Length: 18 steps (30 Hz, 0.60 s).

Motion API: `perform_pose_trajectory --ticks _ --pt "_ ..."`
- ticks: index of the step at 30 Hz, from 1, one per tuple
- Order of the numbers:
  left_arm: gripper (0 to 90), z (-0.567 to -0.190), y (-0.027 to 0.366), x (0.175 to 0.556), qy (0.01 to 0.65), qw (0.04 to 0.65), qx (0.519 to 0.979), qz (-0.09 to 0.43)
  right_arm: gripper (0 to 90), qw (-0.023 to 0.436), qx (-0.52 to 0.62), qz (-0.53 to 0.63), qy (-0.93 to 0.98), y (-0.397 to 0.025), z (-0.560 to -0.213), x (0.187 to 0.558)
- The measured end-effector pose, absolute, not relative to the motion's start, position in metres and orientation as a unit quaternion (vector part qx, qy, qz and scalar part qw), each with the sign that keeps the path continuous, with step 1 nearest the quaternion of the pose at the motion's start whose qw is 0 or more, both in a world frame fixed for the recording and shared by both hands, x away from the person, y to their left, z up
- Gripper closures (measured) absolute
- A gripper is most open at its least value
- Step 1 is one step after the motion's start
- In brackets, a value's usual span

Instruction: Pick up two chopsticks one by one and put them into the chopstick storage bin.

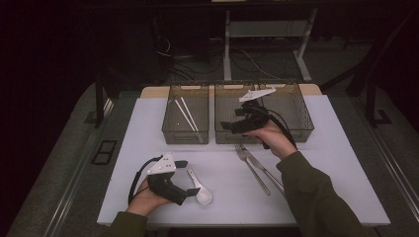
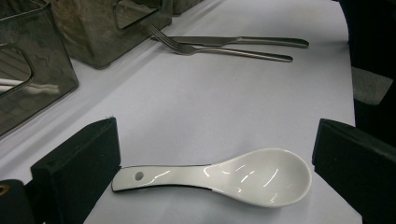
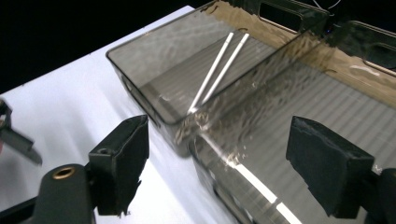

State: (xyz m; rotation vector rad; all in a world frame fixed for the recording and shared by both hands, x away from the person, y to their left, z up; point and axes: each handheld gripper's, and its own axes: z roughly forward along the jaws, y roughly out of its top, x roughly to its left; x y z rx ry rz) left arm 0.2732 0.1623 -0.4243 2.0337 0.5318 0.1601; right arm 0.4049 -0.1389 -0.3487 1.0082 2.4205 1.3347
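Observation:
A white ceramic spoon (image 1: 201,192) (image 2: 261,177) lies flat on the white mat, bowl up. My left gripper (image 1: 188,177) (image 2: 215,172) is low over the mat and open, its jaws standing either side of the spoon; the handle end sits close against one jaw. My right gripper (image 1: 236,119) (image 3: 224,163) hovers open and empty over the near edge of the middle smoky bin (image 1: 223,136) (image 3: 261,140). A steel fork (image 1: 252,168) (image 2: 224,50) and knife (image 1: 269,173) (image 2: 243,40) lie side by side on the mat, below the right hand.
Three clear smoky bins stand in a row at the mat's far edge. The left bin (image 1: 170,133) (image 3: 140,70) holds a pair of white chopsticks (image 1: 185,114) (image 3: 217,70). The right bin (image 1: 301,131) stands beside the middle one. The mat's edges drop to a dark floor.

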Motion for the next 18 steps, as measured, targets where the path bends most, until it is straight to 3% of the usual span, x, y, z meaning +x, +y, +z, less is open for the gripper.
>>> perform_pose_trajectory --ticks 18 --pt "0.0 -0.424 0.163 0.274 0.223 0.492 0.839 0.070 20.4 0.105 0.335 0.474 0.807 -0.209 -0.383 0.342"
